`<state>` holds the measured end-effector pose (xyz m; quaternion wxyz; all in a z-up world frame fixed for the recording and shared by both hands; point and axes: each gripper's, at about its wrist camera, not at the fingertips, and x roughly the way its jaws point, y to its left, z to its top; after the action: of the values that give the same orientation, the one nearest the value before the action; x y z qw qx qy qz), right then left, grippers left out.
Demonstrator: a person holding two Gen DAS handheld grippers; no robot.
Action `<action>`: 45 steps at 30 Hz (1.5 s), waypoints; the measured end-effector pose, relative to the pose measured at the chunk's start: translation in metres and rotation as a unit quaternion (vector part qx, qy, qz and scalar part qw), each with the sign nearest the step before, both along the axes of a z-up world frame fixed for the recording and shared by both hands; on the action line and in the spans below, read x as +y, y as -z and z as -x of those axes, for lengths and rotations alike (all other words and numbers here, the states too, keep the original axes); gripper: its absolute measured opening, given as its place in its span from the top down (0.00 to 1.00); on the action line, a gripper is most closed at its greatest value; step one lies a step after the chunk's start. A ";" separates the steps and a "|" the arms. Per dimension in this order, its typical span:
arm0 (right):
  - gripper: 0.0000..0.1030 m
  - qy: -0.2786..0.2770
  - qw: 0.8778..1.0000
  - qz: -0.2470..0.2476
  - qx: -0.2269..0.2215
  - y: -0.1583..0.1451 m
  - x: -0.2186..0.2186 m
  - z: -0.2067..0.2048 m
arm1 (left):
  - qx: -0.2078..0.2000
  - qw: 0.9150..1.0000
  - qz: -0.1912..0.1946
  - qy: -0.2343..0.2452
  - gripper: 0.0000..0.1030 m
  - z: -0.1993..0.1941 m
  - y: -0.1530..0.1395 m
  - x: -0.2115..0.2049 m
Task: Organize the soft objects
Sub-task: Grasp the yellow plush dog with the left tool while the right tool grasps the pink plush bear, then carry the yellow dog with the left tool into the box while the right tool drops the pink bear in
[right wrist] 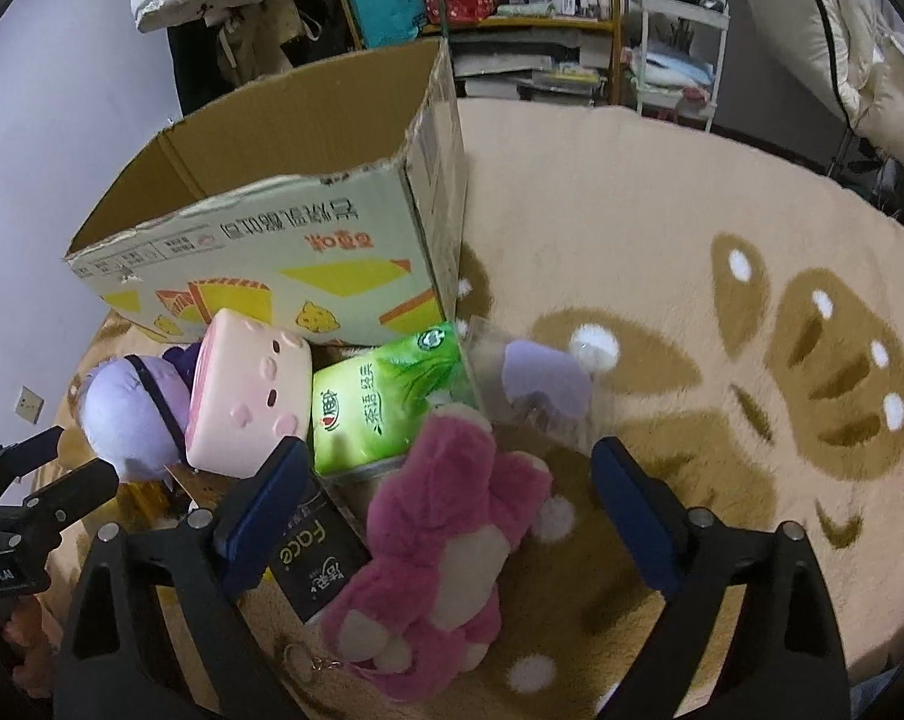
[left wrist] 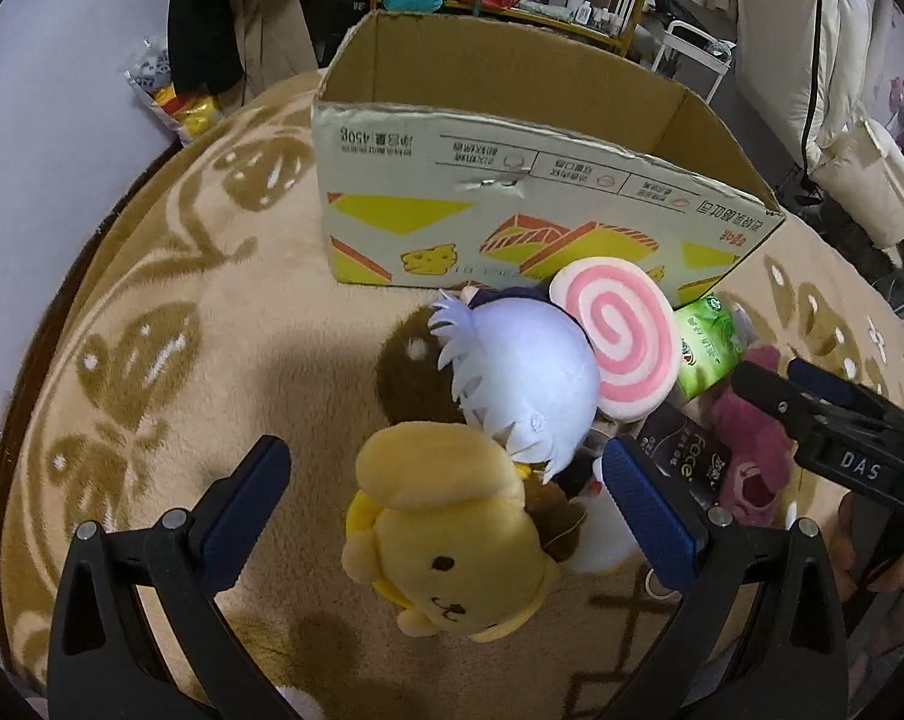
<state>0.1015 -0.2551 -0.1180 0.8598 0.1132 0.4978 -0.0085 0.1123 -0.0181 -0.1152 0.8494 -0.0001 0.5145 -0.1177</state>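
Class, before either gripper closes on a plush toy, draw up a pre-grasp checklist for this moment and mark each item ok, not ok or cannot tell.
1. Left gripper jaws open: ok, nothing pressed between the pads.
2. Left gripper lined up on a toy: ok, the yellow dog plush lies between its fingers.
3. Right gripper jaws open: ok.
4. Right gripper lined up on a toy: ok, the pink bear plush lies between its fingers.
5. Pink bear plush free of neighbours: not ok, the black packet and green tissue pack touch it.
6. Cardboard box open at the top: ok; its floor is hidden, so room inside: cannot tell.
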 end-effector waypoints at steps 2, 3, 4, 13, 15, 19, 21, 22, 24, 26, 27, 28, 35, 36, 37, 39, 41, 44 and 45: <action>0.05 -0.001 1.000 -0.001 0.008 0.004 0.000 -0.002 | 0.004 1.000 0.001 -0.001 0.01 -0.001 0.003 0.002; 0.05 -0.001 1.000 -0.001 0.013 0.006 0.000 -0.003 | 0.009 1.000 -0.001 -0.002 0.01 -0.002 0.004 0.002; 0.05 -0.001 1.000 -0.002 0.018 0.008 0.000 -0.004 | 0.017 1.000 -0.001 0.001 0.04 -0.003 0.007 0.001; 0.25 -0.016 0.999 -0.011 0.042 0.020 0.002 -0.006 | 0.048 0.999 -0.008 0.010 0.13 -0.003 0.013 -0.001; 0.26 -0.020 0.999 -0.009 0.047 0.022 0.004 -0.007 | 0.059 0.998 -0.010 0.016 0.16 -0.003 0.016 -0.003; 0.36 -0.026 0.998 -0.007 0.053 0.025 0.006 -0.010 | 0.076 0.997 -0.014 0.022 0.25 -0.004 0.023 -0.006; 0.37 -0.028 0.997 -0.020 0.068 0.031 0.007 -0.011 | 0.079 0.997 -0.016 0.022 0.28 -0.003 0.025 -0.006; 0.41 -0.029 0.997 -0.025 0.072 0.034 0.009 -0.011 | 0.079 0.997 -0.016 0.021 0.29 -0.003 0.025 -0.006; 0.42 -0.031 0.997 -0.026 0.069 0.033 0.008 -0.011 | 0.076 0.997 -0.016 0.019 0.31 -0.002 0.025 -0.005; 0.43 -0.032 0.997 -0.025 0.061 0.032 0.009 -0.007 | 0.074 0.997 -0.016 0.018 0.32 -0.001 0.024 -0.004; 0.43 -0.033 0.998 -0.022 0.056 0.030 0.010 -0.006 | 0.072 0.997 -0.017 0.018 0.32 -0.001 0.024 -0.004; 0.44 -0.033 0.998 -0.020 0.053 0.029 0.012 -0.005 | 0.070 0.997 -0.020 0.018 0.32 -0.001 0.023 -0.005; 0.48 -0.021 0.999 -0.028 0.007 0.008 0.014 0.007 | 0.045 0.998 -0.043 0.023 0.33 0.015 0.012 -0.007; 0.48 -0.018 0.999 -0.033 0.001 0.003 0.012 0.009 | 0.037 0.998 -0.049 0.025 0.33 0.019 0.008 -0.007; 0.49 -0.014 0.999 -0.034 -0.006 -0.002 0.008 0.015 | 0.028 0.998 -0.054 0.024 0.33 0.022 0.004 -0.008; 0.58 -0.008 0.999 -0.032 -0.028 -0.012 0.005 0.021 | 0.012 0.998 -0.057 0.014 0.33 0.026 -0.003 -0.005; 0.70 -0.012 0.997 -0.040 -0.059 -0.024 0.003 0.027 | -0.016 0.998 -0.061 -0.004 0.34 0.031 -0.015 0.000; 0.72 -0.021 0.993 -0.053 -0.101 -0.042 0.005 0.040 | -0.078 0.996 -0.044 -0.028 0.34 0.045 -0.041 0.012; 0.73 -0.024 0.992 -0.053 -0.110 -0.046 0.005 0.040 | -0.093 0.994 -0.039 -0.034 0.34 0.048 -0.047 0.014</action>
<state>0.0615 -0.2498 -0.0718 0.9021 0.1466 0.4027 0.0508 0.0641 -0.0040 -0.0679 0.8964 0.0260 0.4372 -0.0679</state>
